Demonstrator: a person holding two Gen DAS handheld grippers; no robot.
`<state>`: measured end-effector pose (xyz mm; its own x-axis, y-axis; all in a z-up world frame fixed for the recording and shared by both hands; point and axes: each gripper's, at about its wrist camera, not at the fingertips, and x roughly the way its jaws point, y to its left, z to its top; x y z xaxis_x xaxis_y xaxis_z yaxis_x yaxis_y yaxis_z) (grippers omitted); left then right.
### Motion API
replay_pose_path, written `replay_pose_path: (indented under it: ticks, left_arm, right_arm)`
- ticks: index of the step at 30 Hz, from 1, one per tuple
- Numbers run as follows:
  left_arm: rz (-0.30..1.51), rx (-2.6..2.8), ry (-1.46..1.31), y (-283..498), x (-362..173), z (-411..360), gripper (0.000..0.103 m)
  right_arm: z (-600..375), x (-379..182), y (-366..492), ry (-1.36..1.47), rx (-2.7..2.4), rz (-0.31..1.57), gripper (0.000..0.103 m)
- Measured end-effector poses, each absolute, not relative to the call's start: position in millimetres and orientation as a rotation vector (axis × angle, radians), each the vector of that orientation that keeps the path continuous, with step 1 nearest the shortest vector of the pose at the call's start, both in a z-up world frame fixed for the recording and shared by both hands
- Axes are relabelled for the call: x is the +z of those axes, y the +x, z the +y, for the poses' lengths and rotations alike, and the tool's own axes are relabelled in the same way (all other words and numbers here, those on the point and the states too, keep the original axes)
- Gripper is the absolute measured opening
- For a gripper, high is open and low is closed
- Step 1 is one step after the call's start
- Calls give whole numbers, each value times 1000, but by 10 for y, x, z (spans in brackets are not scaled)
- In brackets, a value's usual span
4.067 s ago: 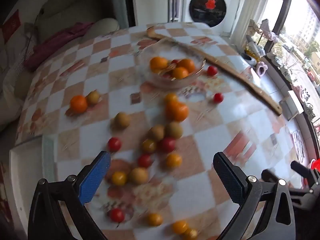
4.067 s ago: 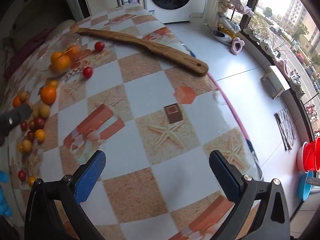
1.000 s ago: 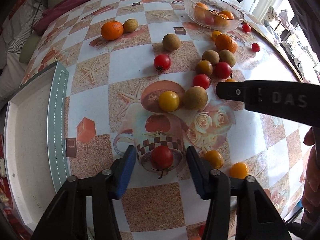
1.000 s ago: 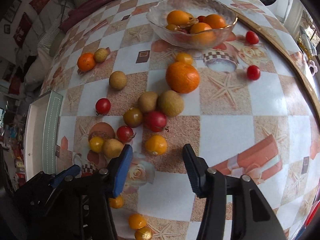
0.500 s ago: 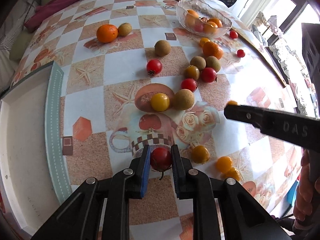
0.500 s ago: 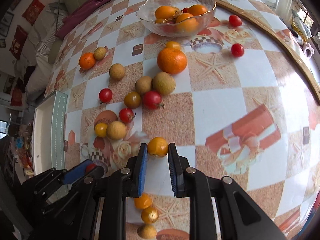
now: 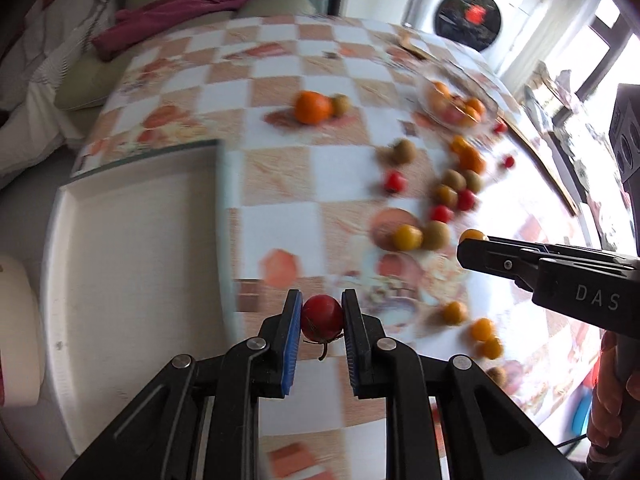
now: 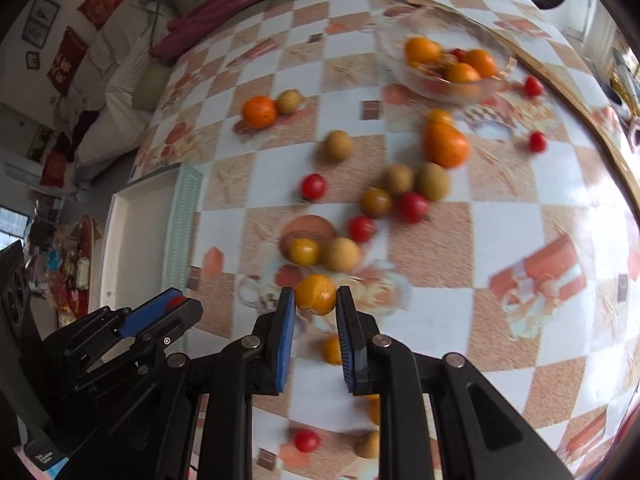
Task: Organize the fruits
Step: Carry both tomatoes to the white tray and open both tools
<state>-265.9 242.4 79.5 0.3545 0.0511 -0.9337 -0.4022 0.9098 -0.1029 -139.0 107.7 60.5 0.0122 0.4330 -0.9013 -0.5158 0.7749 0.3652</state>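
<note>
Fruits mostly lie loose mid-frame; my left gripper (image 7: 322, 316) clenches a red tomato (image 7: 322, 317), my right gripper (image 8: 316, 295) an orange one (image 8: 315, 294); bowl (image 8: 440, 60) upper right holds few.

Checkered tablecloth (image 7: 280, 84) with starfish and teacup prints covers the table. Long wooden stick (image 8: 576, 92) lies along its far-right edge. Washing machine (image 7: 468, 20) at the back, window (image 7: 612, 40) to its right. Sofa (image 8: 132, 80) on the left with a magenta cloth (image 7: 168, 12) draped over the cushions. Red hangings (image 8: 70, 60) and small frames (image 8: 40, 26) on the left wall. Background blurred, finer detail unreadable.
</note>
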Motion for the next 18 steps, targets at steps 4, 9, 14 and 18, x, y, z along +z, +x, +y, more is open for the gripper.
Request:
replay_pose_path:
  ticks: [4,9,14,18]
  left_arm:
    - [1153,380,-347,-2834,851,2811,21]
    - [1153,487,-357,-3046,753,3324,21]
    - [1179,575,-366,-3179,535,3783,21]
    - [1208,606,-390,-3220,354,3998,21]
  right_arm:
    - [1486,661,-1500,-91,803,1369,22]
    - [2075,715,-1652,-122,889,1362,22]
    - [2650,649,-1750,-144,951,1377,22]
    - [3034,555,-1823,-188,971,1383,22]
